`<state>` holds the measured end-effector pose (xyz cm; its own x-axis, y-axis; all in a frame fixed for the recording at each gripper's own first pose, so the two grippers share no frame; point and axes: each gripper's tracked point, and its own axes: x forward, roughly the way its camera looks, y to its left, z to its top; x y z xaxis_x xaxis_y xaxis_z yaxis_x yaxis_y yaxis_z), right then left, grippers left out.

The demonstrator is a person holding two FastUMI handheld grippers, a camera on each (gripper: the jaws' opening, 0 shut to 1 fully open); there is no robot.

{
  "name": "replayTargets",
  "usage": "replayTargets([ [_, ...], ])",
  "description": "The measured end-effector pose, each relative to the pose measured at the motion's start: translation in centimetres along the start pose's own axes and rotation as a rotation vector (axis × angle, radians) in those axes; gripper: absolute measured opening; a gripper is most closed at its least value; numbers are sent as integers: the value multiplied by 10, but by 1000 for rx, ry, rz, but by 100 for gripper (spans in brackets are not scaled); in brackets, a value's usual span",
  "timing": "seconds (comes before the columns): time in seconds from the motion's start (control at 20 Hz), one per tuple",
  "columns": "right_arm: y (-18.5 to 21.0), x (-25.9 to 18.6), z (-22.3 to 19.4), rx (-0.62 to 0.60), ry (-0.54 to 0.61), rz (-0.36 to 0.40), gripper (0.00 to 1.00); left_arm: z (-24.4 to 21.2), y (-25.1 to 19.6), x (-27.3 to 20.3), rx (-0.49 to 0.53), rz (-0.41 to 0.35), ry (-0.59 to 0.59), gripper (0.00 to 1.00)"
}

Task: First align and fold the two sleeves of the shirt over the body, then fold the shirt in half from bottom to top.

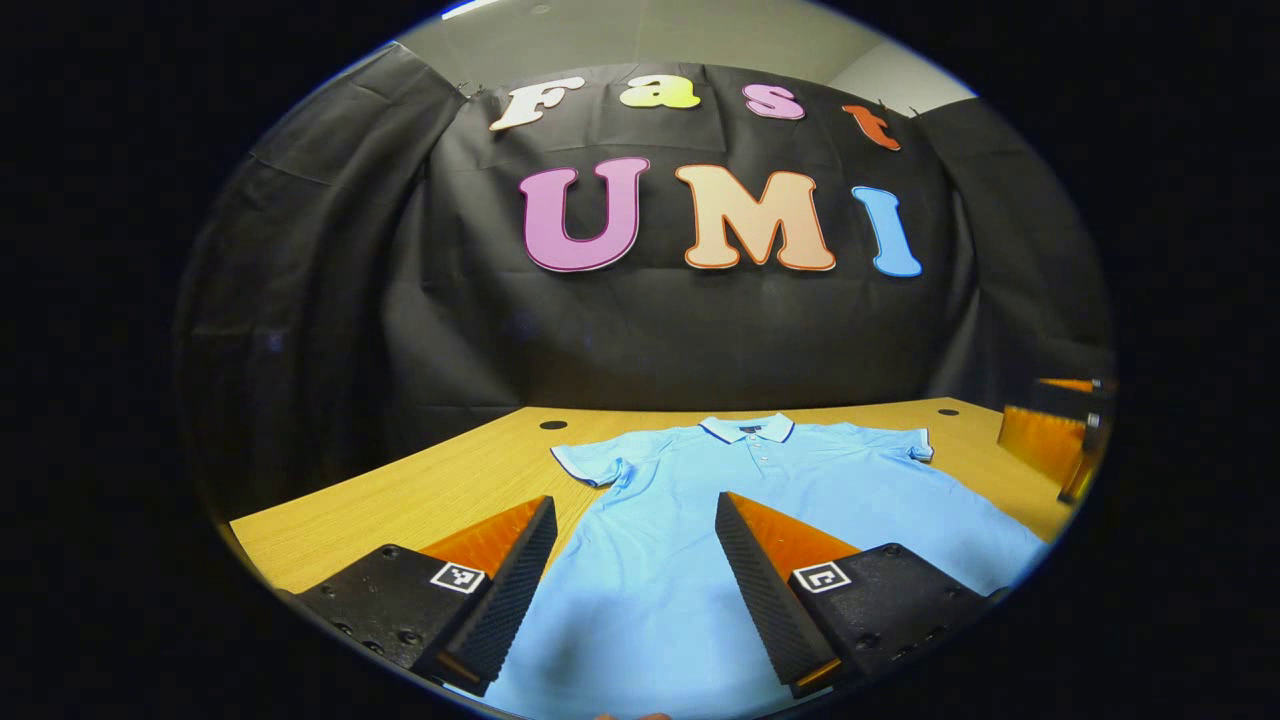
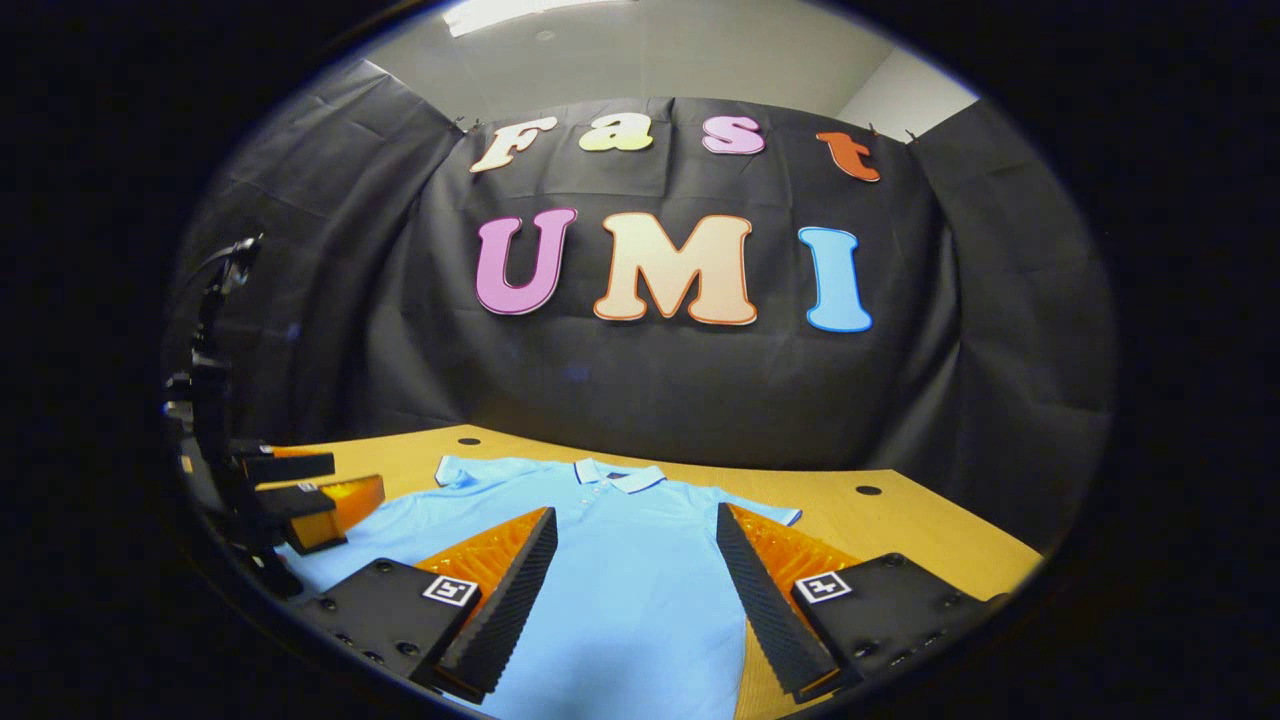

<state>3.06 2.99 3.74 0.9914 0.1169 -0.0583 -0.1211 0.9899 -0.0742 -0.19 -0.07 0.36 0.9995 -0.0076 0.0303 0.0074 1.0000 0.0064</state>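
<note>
While both grippers (image 1: pixel 635 560) (image 2: pixel 635 570) hovered open, holding nothing, over the flat shirt (image 1: pixel 760 490) at lower centre, a shallow pinch risked dragging it askew

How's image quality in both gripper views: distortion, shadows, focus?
Left gripper view: fisheye bows the wooden table edge; polo shirt is sharp and evenly lit, with a soft shadow near the open left gripper. Right gripper view: same curvature, ceiling light blown out, rim dark.
</note>
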Motion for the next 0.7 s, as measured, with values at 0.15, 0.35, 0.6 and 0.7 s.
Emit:
replayTargets([
  [0.15,-18,25,29,25,26,10,99,0,-1,-2,0,-2,-7,95],
  [0.35,-56,67,45,18,93,-34,99,0,0,-2,1,-4,-10,95],
  [0.6,-88,125,41,96,185,-71,99,0,0,-2,1,-4,-9,95],
  [0.7,-113,152,23,77,235,-120,99,0,-1,-1,2,-4,-10,95],
])
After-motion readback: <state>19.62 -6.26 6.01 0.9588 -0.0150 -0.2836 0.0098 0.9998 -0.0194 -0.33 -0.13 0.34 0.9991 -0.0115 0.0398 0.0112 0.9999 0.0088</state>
